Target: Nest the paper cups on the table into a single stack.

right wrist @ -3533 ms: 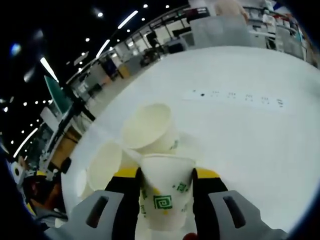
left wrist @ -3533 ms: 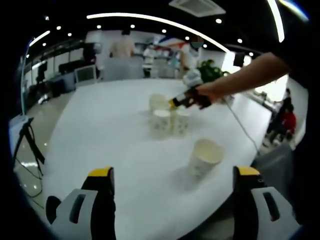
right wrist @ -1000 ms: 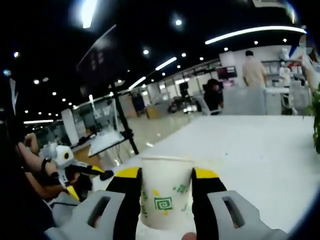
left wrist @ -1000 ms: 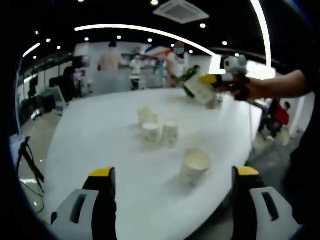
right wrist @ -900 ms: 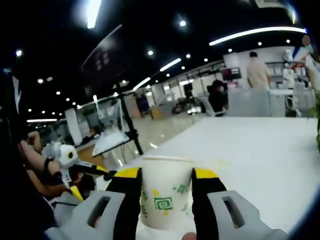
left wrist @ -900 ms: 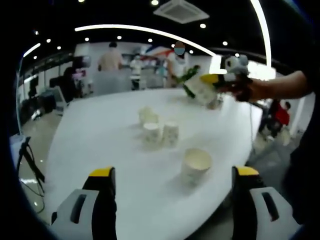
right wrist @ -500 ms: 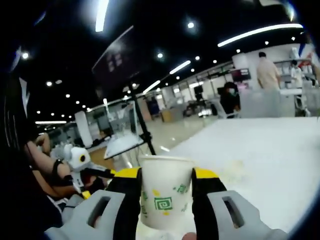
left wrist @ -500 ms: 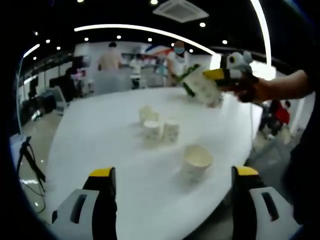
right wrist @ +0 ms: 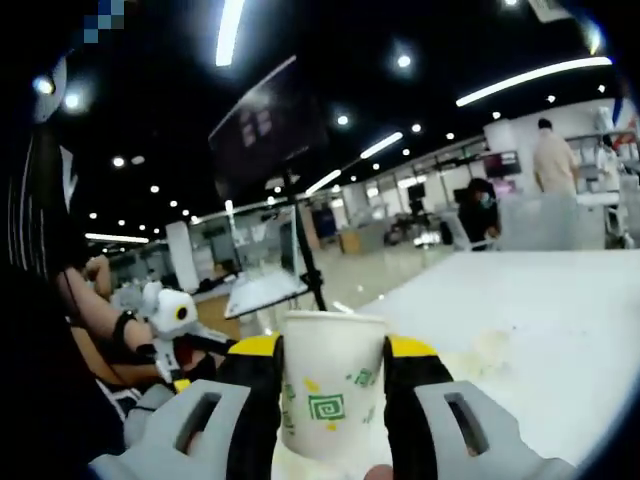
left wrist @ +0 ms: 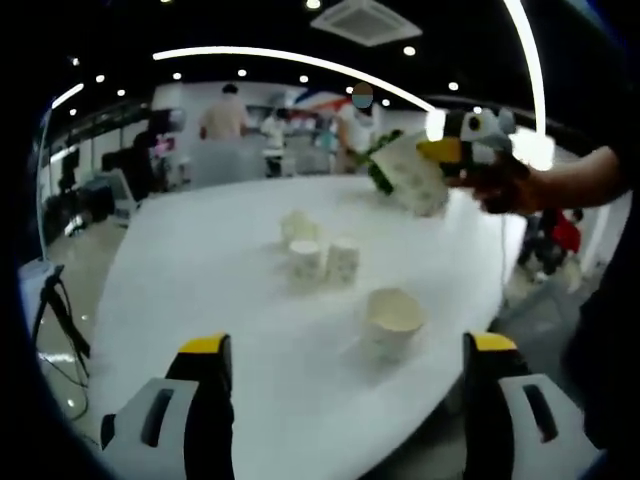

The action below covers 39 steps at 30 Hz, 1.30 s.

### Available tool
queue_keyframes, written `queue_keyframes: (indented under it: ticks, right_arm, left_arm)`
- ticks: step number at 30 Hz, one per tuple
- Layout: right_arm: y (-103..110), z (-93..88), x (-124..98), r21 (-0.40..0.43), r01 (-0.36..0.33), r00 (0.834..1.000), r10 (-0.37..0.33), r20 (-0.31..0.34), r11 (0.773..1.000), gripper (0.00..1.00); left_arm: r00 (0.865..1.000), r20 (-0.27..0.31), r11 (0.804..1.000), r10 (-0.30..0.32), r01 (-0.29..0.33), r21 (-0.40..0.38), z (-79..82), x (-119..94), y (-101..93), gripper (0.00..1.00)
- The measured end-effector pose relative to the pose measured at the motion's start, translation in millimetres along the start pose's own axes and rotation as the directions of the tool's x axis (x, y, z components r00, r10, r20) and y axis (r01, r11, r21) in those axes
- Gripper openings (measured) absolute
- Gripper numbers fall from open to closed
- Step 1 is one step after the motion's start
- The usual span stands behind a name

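Observation:
A white paper cup with a green print (right wrist: 330, 395) sits upright between the jaws of my right gripper (right wrist: 333, 346), which is shut on it. In the left gripper view that cup (left wrist: 410, 175) hangs tilted in the air above the table's far right, held by the right gripper (left wrist: 458, 152). On the white table (left wrist: 200, 270) one cup (left wrist: 392, 320) stands near, and three cups (left wrist: 322, 252) cluster farther back. My left gripper (left wrist: 347, 345) is open over the near edge with nothing between its fingers.
A tripod (left wrist: 55, 300) stands on the floor left of the table. Several people and a green plant (left wrist: 383, 165) are beyond the far edge. In the right gripper view a person's arm (right wrist: 100, 335) and a screen on a stand (right wrist: 270, 130) lie to the left.
The right gripper lifted its cup away from the cluster and now holds it high at the right, edging up and closer over the last second. The left gripper has stayed put.

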State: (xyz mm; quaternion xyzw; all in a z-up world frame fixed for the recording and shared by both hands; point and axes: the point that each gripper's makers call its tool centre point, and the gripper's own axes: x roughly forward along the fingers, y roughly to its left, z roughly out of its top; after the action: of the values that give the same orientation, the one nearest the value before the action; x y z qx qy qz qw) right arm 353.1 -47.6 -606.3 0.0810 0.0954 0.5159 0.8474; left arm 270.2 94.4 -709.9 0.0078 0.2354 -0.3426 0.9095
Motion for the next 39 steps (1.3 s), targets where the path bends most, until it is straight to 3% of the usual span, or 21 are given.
queue_keyframes:
  ticks: [14, 39]
  right_arm:
    - [14.6, -44.0, 9.1, 0.005, -0.017, 1.0, 0.017, 0.011, 1.0, 0.36]
    - [19.3, -79.2, 20.7, 0.0, -0.049, 0.995, 0.049, 0.083, 0.999, 0.34]
  left_arm:
    - [1.0, -0.015, 1.0, -0.002, 0.002, -0.01, -6.1, 1.0, -1.6, 0.95]
    - [0.999, -0.045, 1.0, -0.002, 0.001, -0.014, -14.0, 2.0, -1.8, 0.94]
